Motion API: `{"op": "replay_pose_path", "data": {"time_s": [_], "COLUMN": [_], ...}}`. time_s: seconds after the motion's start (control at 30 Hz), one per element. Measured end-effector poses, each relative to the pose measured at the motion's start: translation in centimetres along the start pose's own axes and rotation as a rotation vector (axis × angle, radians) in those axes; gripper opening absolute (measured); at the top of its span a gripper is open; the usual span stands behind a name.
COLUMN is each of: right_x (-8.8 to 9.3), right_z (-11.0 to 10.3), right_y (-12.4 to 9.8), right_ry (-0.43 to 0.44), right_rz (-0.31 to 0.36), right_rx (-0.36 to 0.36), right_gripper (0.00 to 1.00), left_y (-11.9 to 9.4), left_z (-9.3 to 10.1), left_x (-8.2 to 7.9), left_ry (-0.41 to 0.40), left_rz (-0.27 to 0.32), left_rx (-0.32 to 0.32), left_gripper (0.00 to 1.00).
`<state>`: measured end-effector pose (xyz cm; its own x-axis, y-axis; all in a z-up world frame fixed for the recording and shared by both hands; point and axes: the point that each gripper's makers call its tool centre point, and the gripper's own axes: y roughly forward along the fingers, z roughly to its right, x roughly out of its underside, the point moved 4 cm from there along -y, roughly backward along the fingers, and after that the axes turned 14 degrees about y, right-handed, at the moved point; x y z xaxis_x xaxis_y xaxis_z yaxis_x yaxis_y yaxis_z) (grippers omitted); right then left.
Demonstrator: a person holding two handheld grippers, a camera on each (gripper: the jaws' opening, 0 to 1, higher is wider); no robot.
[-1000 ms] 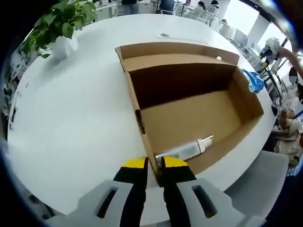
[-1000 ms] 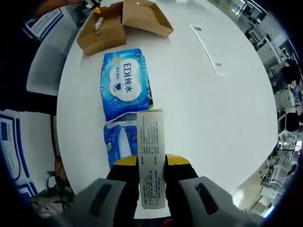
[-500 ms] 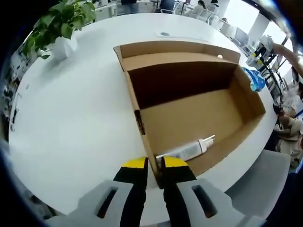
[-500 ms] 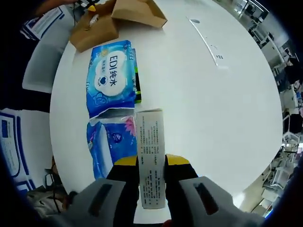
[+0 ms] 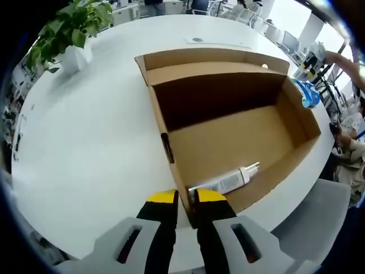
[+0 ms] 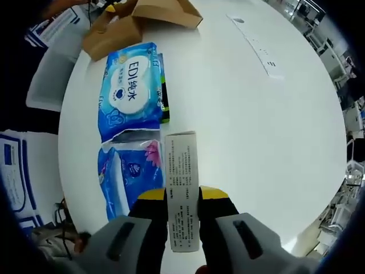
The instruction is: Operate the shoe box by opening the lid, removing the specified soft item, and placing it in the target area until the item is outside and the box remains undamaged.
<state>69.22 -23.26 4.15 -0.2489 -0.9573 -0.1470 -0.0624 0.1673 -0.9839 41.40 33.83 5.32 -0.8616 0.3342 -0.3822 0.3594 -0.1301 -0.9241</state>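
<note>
Carton (image 6: 182, 191) clamped in right tool (image 6: 182, 201), over wipes packs (image 6: 132, 91)

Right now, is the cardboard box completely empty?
No, a white tube lies on the floor of the cardboard box, close to the left gripper.

The left gripper (image 5: 183, 201) rises from the bottom centre of the left gripper view, its yellow-tipped jaws closed tight on the near wall of the box (image 5: 171, 154). The right gripper (image 6: 182, 200) rises from the bottom centre of the right gripper view, jaws clamped on a narrow white carton (image 6: 182, 197) that stands upright between them.
</note>
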Motion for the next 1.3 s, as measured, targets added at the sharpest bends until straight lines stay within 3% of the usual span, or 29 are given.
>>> {"op": "replay_pose_path", "data": {"time_s": [0.67, 1.0, 1.3], "right_x": [0.7, 0.4, -0.6], "right_z": [0.0, 0.0, -1.7], "right_y": [1.4, 0.0, -3.0], "right_ry": [0.003, 0.018, 0.010], "right_rz": [-0.009, 0.028, 0.069], "right_rx": [0.004, 0.022, 0.040], "right_gripper": [0.18, 0.21, 0.18], "left_y": [0.3, 0.4, 0.4], "left_z": [0.1, 0.1, 0.1], "left_x": [0.1, 0.1, 0.1], "left_ry": [0.008, 0.014, 0.017], "left_rz": [-0.020, -0.027, -0.013], "left_rx": [-0.007, -0.006, -0.001], "left_gripper": [0.09, 0.09, 0.09]}}
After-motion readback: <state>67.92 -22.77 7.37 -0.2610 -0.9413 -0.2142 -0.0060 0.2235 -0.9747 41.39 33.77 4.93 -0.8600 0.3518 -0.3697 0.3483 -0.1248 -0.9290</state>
